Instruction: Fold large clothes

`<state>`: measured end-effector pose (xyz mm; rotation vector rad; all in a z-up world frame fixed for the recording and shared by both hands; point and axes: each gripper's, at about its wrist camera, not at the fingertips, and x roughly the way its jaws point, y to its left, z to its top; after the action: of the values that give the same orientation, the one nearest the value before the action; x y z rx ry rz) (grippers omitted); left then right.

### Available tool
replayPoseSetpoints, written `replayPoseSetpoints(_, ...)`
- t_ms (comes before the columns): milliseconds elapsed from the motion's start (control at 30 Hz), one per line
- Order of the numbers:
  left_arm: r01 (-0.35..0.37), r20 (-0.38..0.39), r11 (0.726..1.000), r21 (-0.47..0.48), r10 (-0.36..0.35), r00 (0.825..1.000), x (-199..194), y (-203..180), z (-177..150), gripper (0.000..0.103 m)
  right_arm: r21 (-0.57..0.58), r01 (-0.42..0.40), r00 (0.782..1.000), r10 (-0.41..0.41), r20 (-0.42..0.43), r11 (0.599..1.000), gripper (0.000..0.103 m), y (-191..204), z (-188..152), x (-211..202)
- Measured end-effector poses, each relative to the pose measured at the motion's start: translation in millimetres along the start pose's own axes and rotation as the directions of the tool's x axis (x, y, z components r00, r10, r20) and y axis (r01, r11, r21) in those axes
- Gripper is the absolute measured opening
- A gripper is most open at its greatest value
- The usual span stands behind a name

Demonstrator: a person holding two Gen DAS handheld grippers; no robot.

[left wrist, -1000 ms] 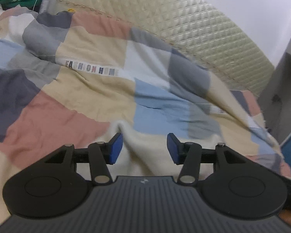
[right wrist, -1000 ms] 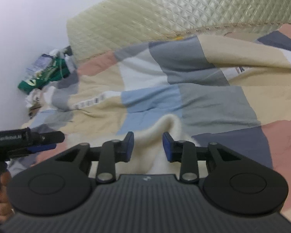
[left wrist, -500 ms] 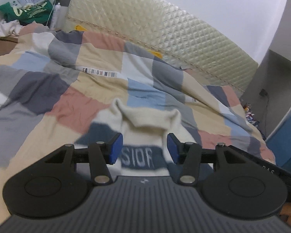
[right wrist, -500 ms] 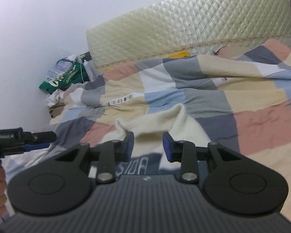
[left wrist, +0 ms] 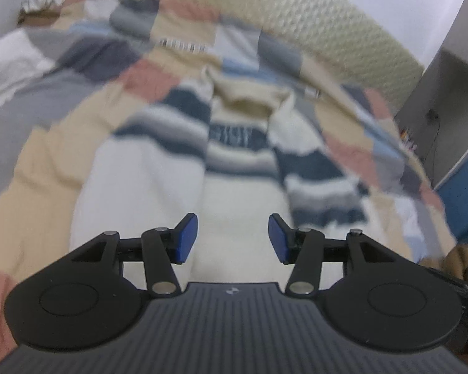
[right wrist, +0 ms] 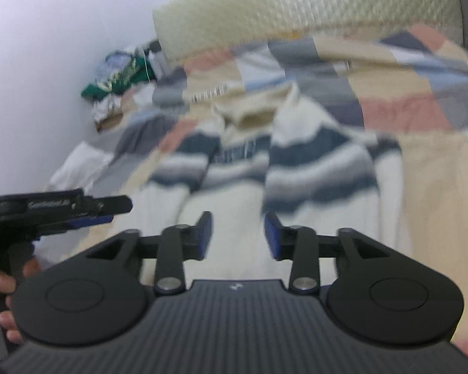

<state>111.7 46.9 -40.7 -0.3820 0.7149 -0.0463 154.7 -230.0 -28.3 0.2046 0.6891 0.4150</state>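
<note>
Two hand-held grippers gaping, empty, over striped sweater (left wrist: 234, 162): left (left wrist: 233, 238); right (right wrist: 237, 236) jaws just widened.

Sweater (left wrist: 234, 162): cream with dark blue and grey stripes, lying flat on the bed, collar at the far end, both sleeves folded in over the body.
Left gripper (left wrist: 233, 238): jaws apart over the near cream part, nothing between them.
Quilt (left wrist: 46, 143): patchwork, under the sweater.
Headboard (left wrist: 343, 28): padded, far side.
Picture: blurred.
</note>
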Motion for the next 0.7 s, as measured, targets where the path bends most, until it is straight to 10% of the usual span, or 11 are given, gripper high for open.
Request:
replayPoseSetpoints(400,-0.126,-0.095,0.991,0.041,0.130,0.987,52.9,28.1,-27.5,0.056,-0.099,0.014,0.996,-0.023,-0.086,0.995,0.066,10.0,-51.4,14.0)
replayPoseSetpoints(700,-0.222,-0.081,0.933,0.283,0.254,0.964,67.3,-0.2,-47.8,0.058,-0.268,0.108,0.959,-0.171,-0.226,0.957,0.062,22.2,-74.1,48.1)
